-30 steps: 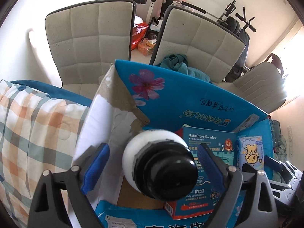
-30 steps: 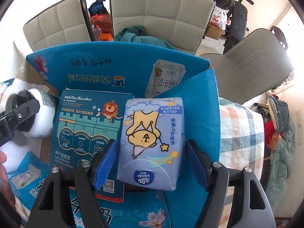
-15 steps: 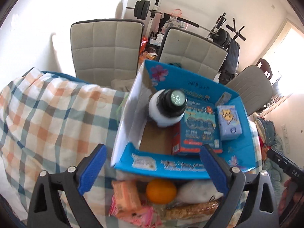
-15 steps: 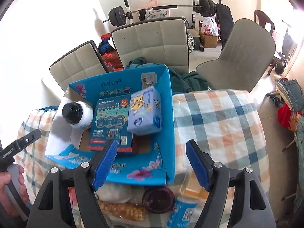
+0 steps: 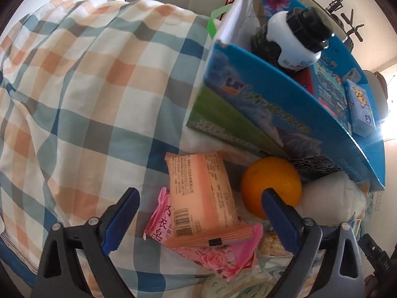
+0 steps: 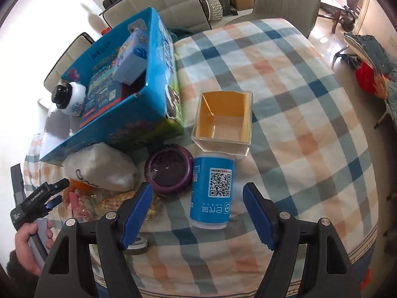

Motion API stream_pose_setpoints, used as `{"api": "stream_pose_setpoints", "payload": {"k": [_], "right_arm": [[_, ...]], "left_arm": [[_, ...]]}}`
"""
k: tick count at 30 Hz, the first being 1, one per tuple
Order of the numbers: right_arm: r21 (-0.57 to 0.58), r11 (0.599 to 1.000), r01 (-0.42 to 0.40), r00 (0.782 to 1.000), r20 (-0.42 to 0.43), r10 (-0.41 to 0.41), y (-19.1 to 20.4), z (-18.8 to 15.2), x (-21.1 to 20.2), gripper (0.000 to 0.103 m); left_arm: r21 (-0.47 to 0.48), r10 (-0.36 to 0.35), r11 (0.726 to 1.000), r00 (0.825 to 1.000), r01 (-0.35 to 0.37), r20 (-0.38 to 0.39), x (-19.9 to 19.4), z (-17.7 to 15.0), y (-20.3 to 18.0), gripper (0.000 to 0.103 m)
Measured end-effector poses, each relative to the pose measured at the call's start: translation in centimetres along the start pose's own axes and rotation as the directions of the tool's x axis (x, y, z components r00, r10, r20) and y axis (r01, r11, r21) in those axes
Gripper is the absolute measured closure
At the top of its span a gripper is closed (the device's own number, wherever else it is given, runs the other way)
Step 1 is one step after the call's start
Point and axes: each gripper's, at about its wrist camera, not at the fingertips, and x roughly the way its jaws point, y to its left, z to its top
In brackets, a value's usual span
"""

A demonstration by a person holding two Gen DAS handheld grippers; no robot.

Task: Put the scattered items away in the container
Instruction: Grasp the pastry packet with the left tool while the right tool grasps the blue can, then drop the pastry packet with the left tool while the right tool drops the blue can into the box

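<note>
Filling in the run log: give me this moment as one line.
left gripper: open, over peach packet | right gripper: open, over blue can | blue box: holds bottle, tissue pack

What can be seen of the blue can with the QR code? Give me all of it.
The blue can is a short cylinder with a bright blue wrap, a black-and-white QR code and white lettering that reads upside down from the right wrist view. It lies tilted on the checked tablecloth, just ahead of the right gripper, whose jaws stand open and clear of it. Its far end reaches the clear yellow-lined box; the purple lid sits against its side.
</note>
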Motion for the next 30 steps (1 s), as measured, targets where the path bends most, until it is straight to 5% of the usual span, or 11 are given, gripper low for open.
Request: {"api": "stream_pose_setpoints", "payload": {"k": [6,12,16,30], "right_arm": [[0.043,0.998,0.055,0.996,-0.079,-0.051,-0.4,-0.3,4.0,0.026],[0.039,0.997,0.072,0.989,-0.131,-0.067,0.1,-0.9,6.9,0.027],[0.008,0.995,0.1,0.987,-0.129,-0.098,0.6,-1.3,7.0,0.049],[-0.065,0.997,0.043,0.999,-0.022,-0.045,0.9,-5.0,2.4,0.052]], "left_arm": [[-0.045,-0.008,0.999,1.0,0.008,0.002,0.4,-0.1,1.6,0.003],[-0.005,0.034,0.999,0.999,-0.034,-0.032,1.5,-1.6,1.5,0.025],[0.003,0.025,1.0,1.0,-0.025,0.0,0.4,-2.5,1.3,0.056],[0.062,-0.055,0.997,0.991,0.048,0.125,-7.7,-7.4,-0.3,0.056]]}}
